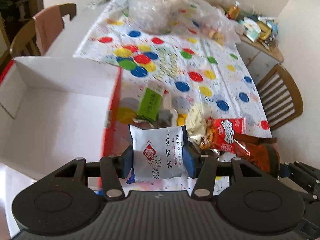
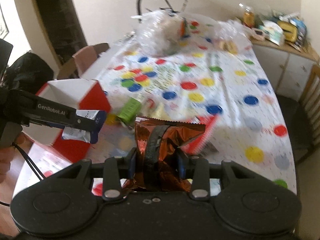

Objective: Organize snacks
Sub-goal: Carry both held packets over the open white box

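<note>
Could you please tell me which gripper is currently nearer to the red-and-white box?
Left. The left gripper, holding a white snack packet, sits right at the red-and-white box. The right gripper, clamping a brown snack packet, is farther off.

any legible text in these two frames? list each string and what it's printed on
"高钙奶" on the white snack packet held in the left hand-held gripper
"2025 1004 / 2026 1003 / B161" date stamp, same packet; digits are my best reading
"≥240mg/100g" same packet
"GenRobot.AI" on the left hand-held gripper's arm, right wrist view
Red snack bag: large white characters, too blurred
Green packet: unreadable
Copper foil packet in the right hand-held gripper: nothing legible
</note>
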